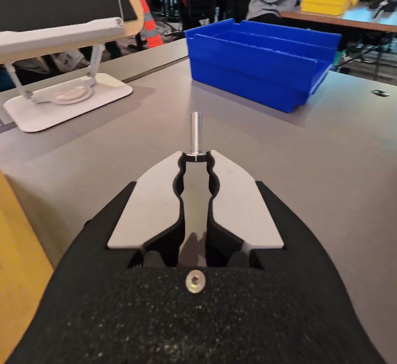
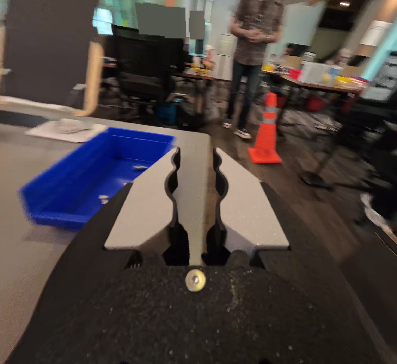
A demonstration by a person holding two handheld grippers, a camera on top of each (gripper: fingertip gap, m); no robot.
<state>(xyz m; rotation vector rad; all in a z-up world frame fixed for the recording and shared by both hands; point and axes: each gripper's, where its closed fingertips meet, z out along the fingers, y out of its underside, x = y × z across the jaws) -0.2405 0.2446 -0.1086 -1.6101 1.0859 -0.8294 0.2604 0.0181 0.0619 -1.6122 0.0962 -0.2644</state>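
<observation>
The left gripper (image 1: 196,156) grips a silver bolt (image 1: 196,132) by its flat head, both fingertips pressed against the head's rim. The bolt's threaded shaft points straight ahead past the fingertips, along the fingers' own line, above the grey table (image 1: 279,160). A blue bin (image 1: 257,64) sits farther ahead and to the right. The right gripper (image 2: 196,154) is open and holds nothing; the blue bin (image 2: 64,192), with 2 small pale pieces inside, lies just to its left.
</observation>
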